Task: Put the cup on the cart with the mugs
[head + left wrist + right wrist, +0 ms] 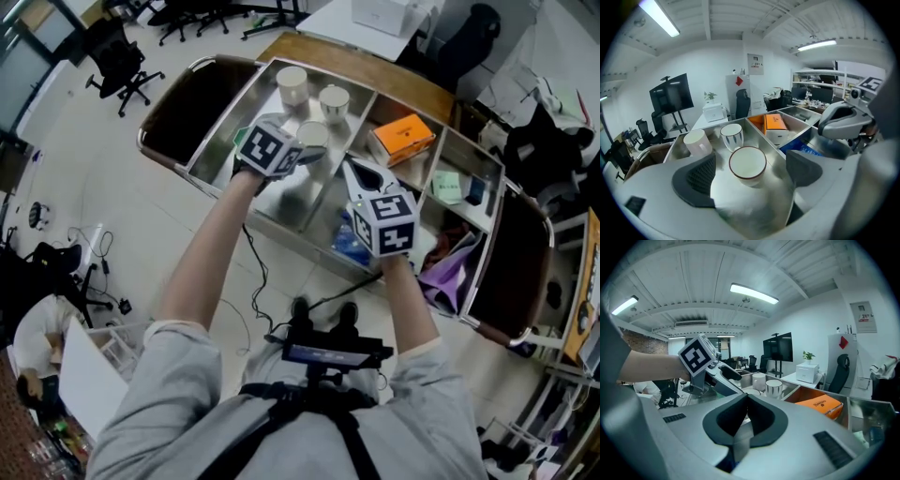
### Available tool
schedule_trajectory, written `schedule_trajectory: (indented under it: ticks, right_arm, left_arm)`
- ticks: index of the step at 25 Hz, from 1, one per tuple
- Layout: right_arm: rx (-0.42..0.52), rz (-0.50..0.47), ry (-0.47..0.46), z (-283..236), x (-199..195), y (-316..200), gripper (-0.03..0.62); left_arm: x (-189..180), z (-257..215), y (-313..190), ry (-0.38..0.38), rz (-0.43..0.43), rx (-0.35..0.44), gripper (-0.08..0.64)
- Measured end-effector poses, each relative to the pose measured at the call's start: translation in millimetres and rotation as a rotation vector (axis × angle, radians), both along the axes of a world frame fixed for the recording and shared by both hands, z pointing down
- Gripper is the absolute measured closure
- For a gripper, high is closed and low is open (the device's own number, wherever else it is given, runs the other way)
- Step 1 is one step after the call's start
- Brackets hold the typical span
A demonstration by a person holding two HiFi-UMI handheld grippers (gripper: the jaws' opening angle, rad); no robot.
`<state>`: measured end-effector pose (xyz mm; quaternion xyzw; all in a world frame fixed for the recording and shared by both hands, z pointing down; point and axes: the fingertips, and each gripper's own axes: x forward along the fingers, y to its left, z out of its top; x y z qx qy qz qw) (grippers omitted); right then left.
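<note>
Head view: a person stands over a steel cart (pixel 217 127) split into compartments, with a two-jaw gripper in each hand. In the leftmost steel compartment, a white mug (pixel 292 84) and a striped mug (pixel 334 98) stand side by side near the far edge. The brown-rimmed cup (pixel 312 134) stands upright on the compartment floor, just on the person's side of the two mugs and apart from both.

Left gripper view: the left gripper (pixel 749 180) points down into that compartment with its jaws spread wide. The cup (pixel 747 163) sits in the gap between them. Neither dark pad (pixel 696 180) touches the cup, so this gripper holds nothing. The white mug (pixel 697 142) and the striped mug (pixel 731 136) show beyond the cup. An orange box (pixel 774 123) lies past the dividing wall in the next compartment, toward its far edge. A blue packet (pixel 804 150) lies nearer, below the right gripper.

Right gripper view: the right gripper (pixel 747 399) has its jaws closed tip to tip, with nothing between them. It hangs over the middle compartment, beside the left gripper and well apart from the cup. The left gripper's marker cube (pixel 696 357) shows to its left, and the orange box (pixel 819 404) to its right.
</note>
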<state>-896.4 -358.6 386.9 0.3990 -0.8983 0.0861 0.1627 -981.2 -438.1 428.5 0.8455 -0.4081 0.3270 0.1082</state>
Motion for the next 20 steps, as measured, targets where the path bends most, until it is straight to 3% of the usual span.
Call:
schedule_trajectory:
  ticks: [3, 8, 10, 13, 20]
  right_arm:
    - [0.003, 0.009, -0.001, -4, -2, 5, 0.591]
    - [0.022, 0.018, -0.006, -7, -3, 11, 0.591]
    - [0.023, 0.023, -0.009, -7, -3, 16, 0.591]
    - [0.024, 0.036, -0.008, -7, 0, 25, 0.591]
    - [0.041, 0.036, -0.035, -14, 8, 56, 0.591]
  left_arm:
    - [-7, -14, 15, 0.043, -0.019, 0.055, 0.165]
    - [-14, -46, 43, 0.144, -0.047, 0.219, 0.353]
    - [-18, -56, 59, 0.179, -0.071, 0.269, 0.395]
    - [-32, -69, 78, 0.235, -0.126, 0.333, 0.538]
    - [-58, -59, 128, 0.278, -0.207, 0.367, 0.557]
